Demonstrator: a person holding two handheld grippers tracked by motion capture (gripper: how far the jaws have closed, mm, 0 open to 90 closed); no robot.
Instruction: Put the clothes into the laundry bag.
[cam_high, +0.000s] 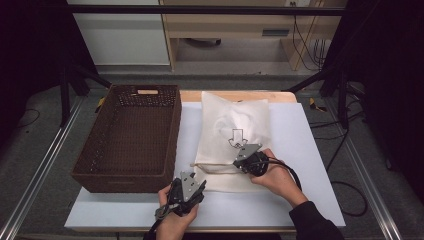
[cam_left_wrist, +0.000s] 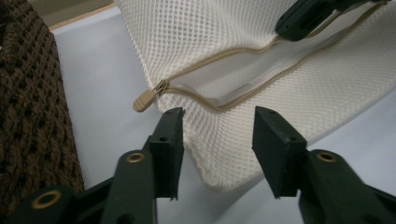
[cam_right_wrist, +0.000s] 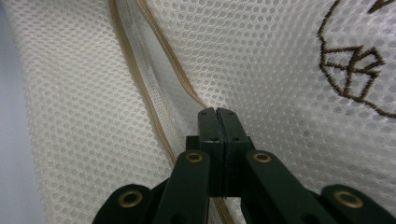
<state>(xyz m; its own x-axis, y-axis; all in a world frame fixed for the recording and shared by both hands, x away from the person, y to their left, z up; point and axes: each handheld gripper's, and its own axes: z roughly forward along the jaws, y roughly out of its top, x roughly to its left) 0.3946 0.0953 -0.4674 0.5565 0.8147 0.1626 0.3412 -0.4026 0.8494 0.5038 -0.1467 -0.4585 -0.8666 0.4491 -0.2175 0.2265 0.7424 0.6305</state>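
Note:
A cream mesh bag (cam_high: 235, 125) with a brown embroidered mark lies on the white table top (cam_high: 305, 150), its tan zipper partly undone. In the left gripper view the zipper pull (cam_left_wrist: 144, 99) sits at the bag's near left end. My left gripper (cam_left_wrist: 218, 116) is open, its jaws on either side of the bag's (cam_left_wrist: 224, 37) near corner without pressing on it. In the high view this left gripper (cam_high: 197, 176) stands at the bag's front left corner. My right gripper (cam_right_wrist: 217, 112) is shut, pinching the mesh (cam_right_wrist: 280, 56) at the zipper's edge. The right gripper (cam_high: 240, 156) rests on the bag's near part.
A dark brown woven basket (cam_high: 125, 175) stands left of the bag, close beside my left gripper; its wall (cam_left_wrist: 28, 116) fills the left edge of the left gripper view. White table surface lies to the right of the bag. Black frame posts stand at the far corners.

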